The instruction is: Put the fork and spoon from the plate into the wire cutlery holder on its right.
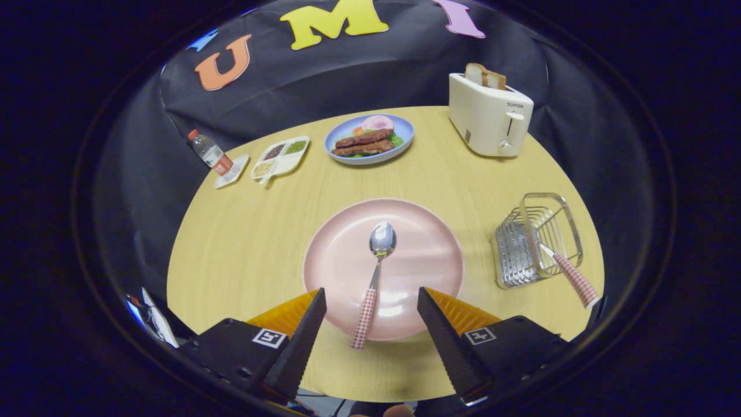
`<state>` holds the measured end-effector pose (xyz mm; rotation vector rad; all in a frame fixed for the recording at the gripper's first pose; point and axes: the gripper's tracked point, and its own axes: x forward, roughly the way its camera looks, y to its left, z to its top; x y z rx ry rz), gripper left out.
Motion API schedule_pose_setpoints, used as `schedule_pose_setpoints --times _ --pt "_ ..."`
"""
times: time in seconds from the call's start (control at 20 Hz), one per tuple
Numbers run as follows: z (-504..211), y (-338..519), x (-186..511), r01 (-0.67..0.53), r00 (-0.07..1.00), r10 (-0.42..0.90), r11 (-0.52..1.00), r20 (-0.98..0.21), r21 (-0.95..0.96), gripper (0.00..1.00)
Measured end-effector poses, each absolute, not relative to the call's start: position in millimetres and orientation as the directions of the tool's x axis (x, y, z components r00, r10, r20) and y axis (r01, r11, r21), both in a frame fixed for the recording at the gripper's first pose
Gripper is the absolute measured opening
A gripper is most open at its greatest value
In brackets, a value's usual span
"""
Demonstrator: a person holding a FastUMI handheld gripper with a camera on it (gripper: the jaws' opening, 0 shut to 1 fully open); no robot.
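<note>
Two fingers of the claw (370, 301) at the bottom of the frame, spread wide, holding nothing, tips over the near rim of the pink plate (428, 255). Pointing forward and down at the round wooden table (243, 243).

One spoon (373, 278) lying on the plate, right between the fingers. Bowl end away from the claw, near the plate's middle. Checked handle toward the claw, sticking out past the near rim.

One fork (570, 275) already in the wire cutlery holder (535, 240), at right of the frame, just right of the plate. Checked handle leaning out toward the lower right. Well off to the side of the right finger.

Farther back: one toaster (489, 116) with two bread slices at upper right, one blue plate of food (369, 140) at upper middle, one small tray (279, 157) with three spots and one bottle (211, 153) at upper left.
</note>
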<state>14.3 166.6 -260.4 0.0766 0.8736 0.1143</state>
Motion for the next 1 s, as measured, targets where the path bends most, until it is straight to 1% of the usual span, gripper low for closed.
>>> schedule_pose_setpoints --times 0.1,0.3,0.35,0.4,0.5,0.55,0.65,0.7,0.8,0.85,0.9,1.0 --pt "-272.9 166.4 16.9 -0.057 0.635 0.081 0.997 -0.768 0.058 0.91" --pt "-289.7 173.4 20.9 -0.037 0.613 0.051 0.999 -0.788 0.036 0.76" --pt "-294.4 171.3 22.6 -0.029 0.611 0.037 0.999 -0.791 0.024 0.76" --pt "-296.7 171.4 22.8 -0.020 0.602 0.025 1.000 -0.798 0.016 0.71" --pt "-306.1 173.3 22.5 -0.009 0.589 0.017 1.000 -0.808 0.014 0.55" --pt "-310.2 171.9 24.1 -0.003 0.588 0.004 1.000 -0.809 0.003 0.55" --pt "-316.7 169.5 22.8 0.012 0.573 -0.007 1.000 -0.820 0.000 0.30" --pt "-315.6 165.8 23.1 0.021 0.567 -0.020 1.000 -0.824 -0.010 0.26" --pt "-316.4 165.3 24.4 0.024 0.553 -0.011 1.000 -0.833 0.003 0.09" --pt "-313.7 161.8 25.8 0.024 0.552 -0.015 1.000 -0.833 -0.001 0.09" --pt "-302.5 158.7 25.1 0.025 0.548 -0.018 1.000 -0.836 -0.005 0.01" --pt "-292.5 156.1 24.9 0.014 0.541 0.016 1.000 -0.841 0.027 0.01"
